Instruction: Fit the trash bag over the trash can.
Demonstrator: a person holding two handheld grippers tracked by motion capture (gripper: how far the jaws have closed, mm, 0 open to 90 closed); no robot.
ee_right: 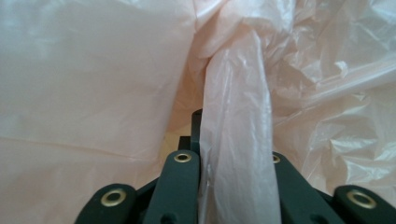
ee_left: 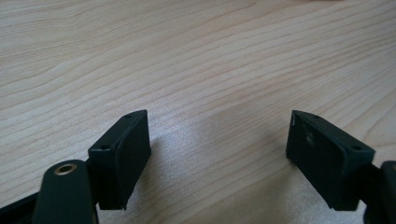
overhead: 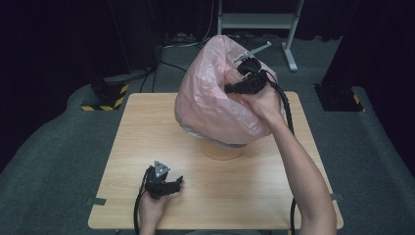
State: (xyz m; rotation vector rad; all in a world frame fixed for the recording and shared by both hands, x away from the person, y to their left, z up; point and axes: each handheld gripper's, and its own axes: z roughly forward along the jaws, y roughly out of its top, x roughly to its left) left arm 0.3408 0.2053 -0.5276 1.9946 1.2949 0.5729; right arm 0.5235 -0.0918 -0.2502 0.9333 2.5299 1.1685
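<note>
Pulling on the pink bag [overhead: 215,98] could go wrong in a few ways. The plastic looks very thin, so I think a hard tug could rip it right where it is pinched. The little basket [overhead: 222,149] under the bag looks light too, and nothing holds it down, so it might tip over or slide across the table [overhead: 147,127]. The strip of plastic could also slip out of the grip if the pull is too quick.

The right gripper [overhead: 244,81] is up high at the far right side of the bag's top. Its jaws are closed tight on a bunched fold of the plastic, and in the right gripper view that fold [ee_right: 236,140] runs up between them like a twisted rope.

The left gripper [overhead: 164,183] rests low on the near left part of the table, well apart from the bag. Its jaws stand wide and hold nothing, with bare wood [ee_left: 215,70] between them.

The bag sits at the far middle of the table, puffed up big and round over the basket. It is pale pink, shiny and full of wrinkles. You can almost see light through it. Its top is open and floppy, and its lower part hangs over the basket's rim.
</note>
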